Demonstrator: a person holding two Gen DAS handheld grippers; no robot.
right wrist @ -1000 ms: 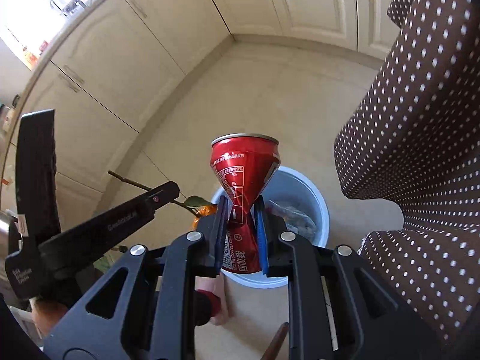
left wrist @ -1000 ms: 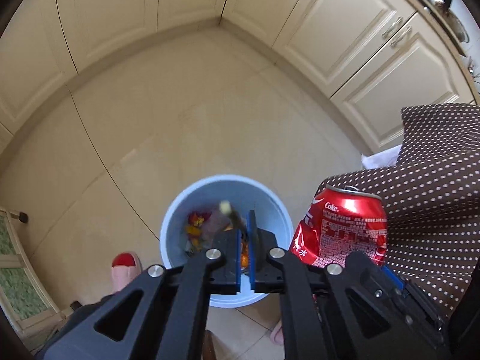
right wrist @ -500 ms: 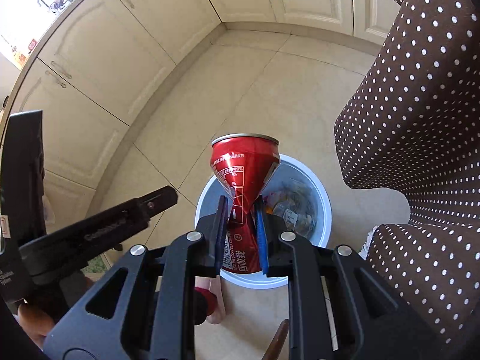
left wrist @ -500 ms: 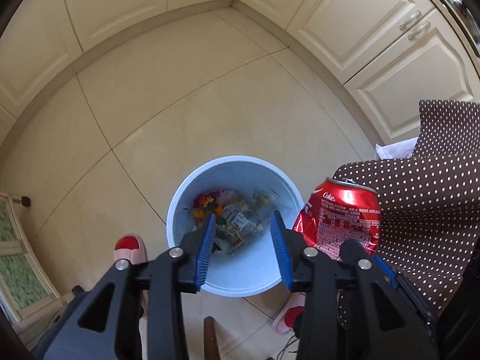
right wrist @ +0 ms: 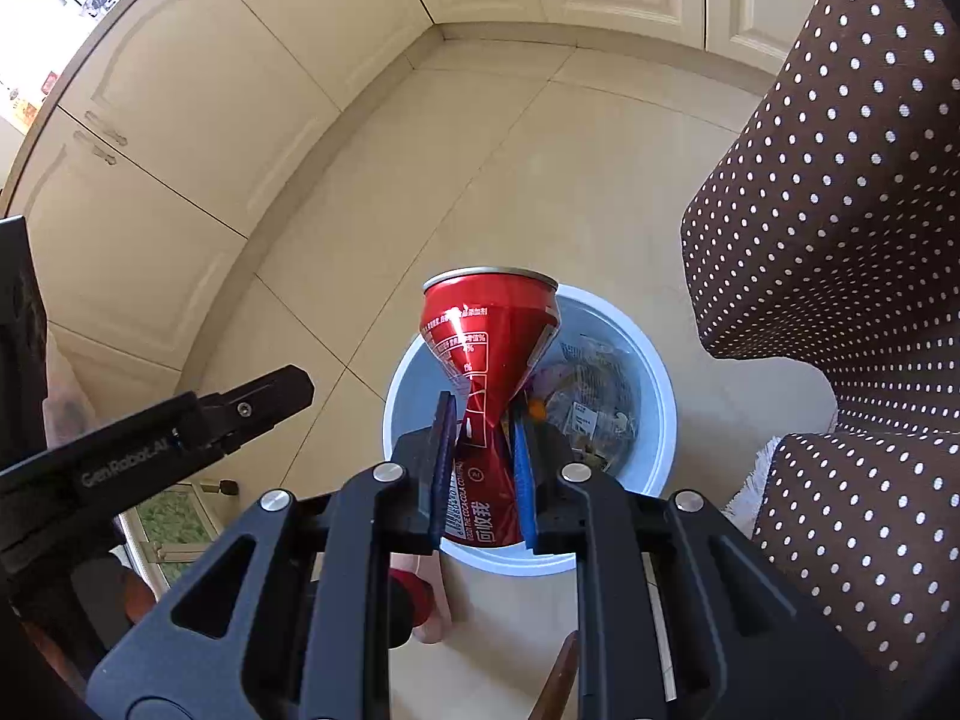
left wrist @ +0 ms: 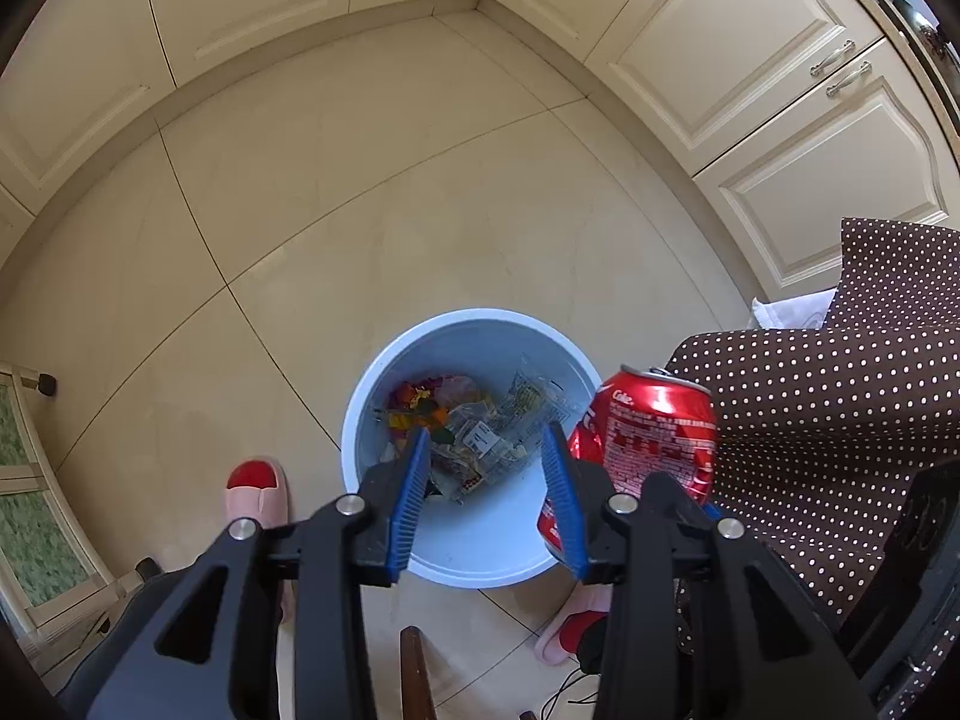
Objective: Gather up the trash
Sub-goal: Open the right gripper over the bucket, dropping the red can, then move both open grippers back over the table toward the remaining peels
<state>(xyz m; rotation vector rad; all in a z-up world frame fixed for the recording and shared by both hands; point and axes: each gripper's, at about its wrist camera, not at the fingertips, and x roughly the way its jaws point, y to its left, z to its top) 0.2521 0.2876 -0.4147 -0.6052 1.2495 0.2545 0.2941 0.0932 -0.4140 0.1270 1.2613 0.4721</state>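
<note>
A light blue trash bin [left wrist: 480, 558] stands on the tiled floor, holding wrappers and a wilted flower. My left gripper [left wrist: 487, 444] is open and empty, hovering above the bin. My right gripper [right wrist: 480, 426] is shut on a crushed red Coke can [right wrist: 489, 348], held upright over the near left part of the bin's rim [right wrist: 660, 396]. The can also shows in the left wrist view [left wrist: 651, 438], at the bin's right edge. The left gripper's finger [right wrist: 252, 408] shows at the left of the right wrist view.
A brown polka-dot cloth [left wrist: 840, 408] hangs over furniture right of the bin, also in the right wrist view [right wrist: 840, 240]. Cream cabinets [left wrist: 750, 60] line the walls. Pink-and-red slippers [left wrist: 255, 495] stand on the floor by the bin.
My left gripper opened and the flower stem it held dropped into the bin. The right gripper with the can stayed over the bin's rim.
</note>
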